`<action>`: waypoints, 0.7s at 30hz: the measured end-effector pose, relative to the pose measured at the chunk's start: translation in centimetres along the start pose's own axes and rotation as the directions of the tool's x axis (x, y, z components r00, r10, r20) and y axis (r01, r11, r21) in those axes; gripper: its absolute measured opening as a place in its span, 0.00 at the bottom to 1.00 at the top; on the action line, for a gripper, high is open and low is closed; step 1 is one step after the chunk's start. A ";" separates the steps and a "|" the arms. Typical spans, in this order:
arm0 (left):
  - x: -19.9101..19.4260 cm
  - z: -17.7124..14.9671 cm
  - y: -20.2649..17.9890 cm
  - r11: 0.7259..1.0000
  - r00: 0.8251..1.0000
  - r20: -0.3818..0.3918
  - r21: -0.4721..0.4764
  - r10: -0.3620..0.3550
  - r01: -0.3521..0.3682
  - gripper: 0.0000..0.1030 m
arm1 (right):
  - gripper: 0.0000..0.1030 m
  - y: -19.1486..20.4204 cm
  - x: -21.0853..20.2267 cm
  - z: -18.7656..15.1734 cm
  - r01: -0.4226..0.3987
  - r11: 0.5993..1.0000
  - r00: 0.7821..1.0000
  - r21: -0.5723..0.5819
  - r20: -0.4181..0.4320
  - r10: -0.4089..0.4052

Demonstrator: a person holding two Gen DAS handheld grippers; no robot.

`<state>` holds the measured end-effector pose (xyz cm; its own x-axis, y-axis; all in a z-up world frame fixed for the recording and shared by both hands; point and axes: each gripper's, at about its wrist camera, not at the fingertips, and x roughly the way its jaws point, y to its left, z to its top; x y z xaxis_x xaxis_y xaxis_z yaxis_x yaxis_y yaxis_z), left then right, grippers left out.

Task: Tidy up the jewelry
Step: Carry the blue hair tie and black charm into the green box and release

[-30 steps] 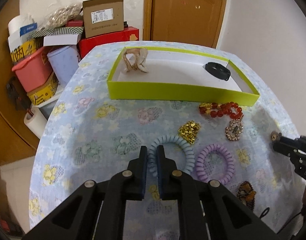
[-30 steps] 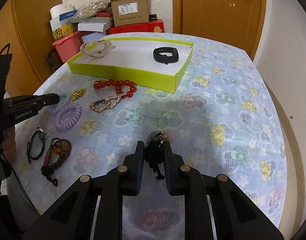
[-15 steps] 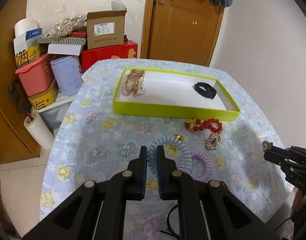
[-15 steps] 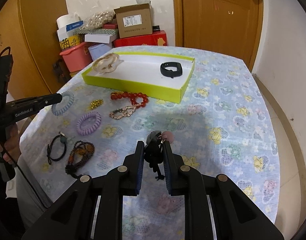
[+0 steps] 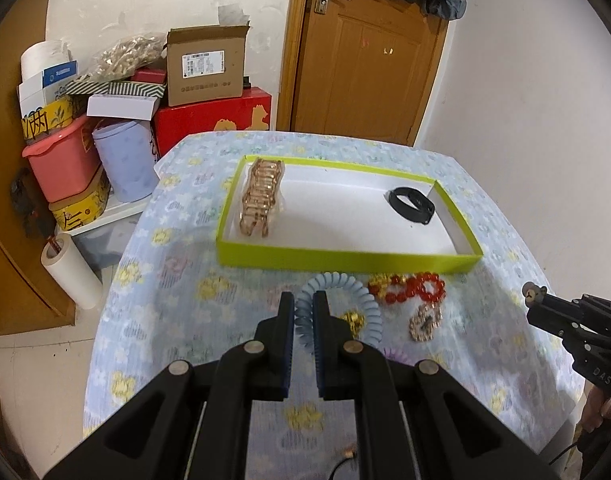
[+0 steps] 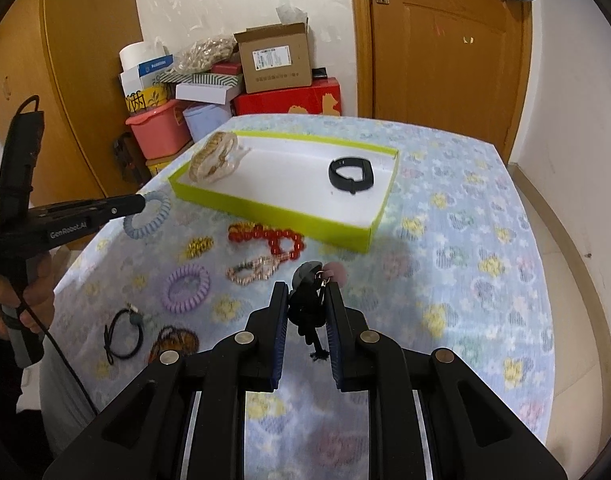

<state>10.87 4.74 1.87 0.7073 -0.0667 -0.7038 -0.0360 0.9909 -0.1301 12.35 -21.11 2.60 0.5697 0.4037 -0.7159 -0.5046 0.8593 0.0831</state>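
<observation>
We see the left gripper (image 5: 303, 300) clamped on a blue coil hair tie (image 5: 367, 308), held above the floral tablecloth (image 6: 485, 240). The right gripper (image 6: 307, 292) is closed on a black charm ornament (image 6: 307, 308), also held clear of the cloth. The green tray (image 6: 265, 210) holds a gold bracelet (image 6: 215, 158) and a black band (image 6: 349, 174). Red beads (image 6: 279, 238) lie just before the tray.
</observation>
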 end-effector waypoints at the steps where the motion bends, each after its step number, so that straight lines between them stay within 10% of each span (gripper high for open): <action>1: 0.2 0.3 0.0 1.000 1.000 0.000 0.001 0.000 0.000 0.09 | 0.18 0.0 0.1 0.2 -0.001 1.000 1.000 -0.002 0.002 0.001; 21: 8.6 5.5 3.4 0.997 0.996 -0.076 -0.063 0.038 -0.043 0.09 | 0.18 0.0 5.1 5.8 -0.016 0.998 1.000 -0.060 0.008 0.017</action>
<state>20.67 8.22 -0.79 0.6496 -0.0375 -0.7593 -0.1107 0.9835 -0.1432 19.02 -17.28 2.98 0.5664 0.4204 -0.7088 -0.5517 0.8323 0.0528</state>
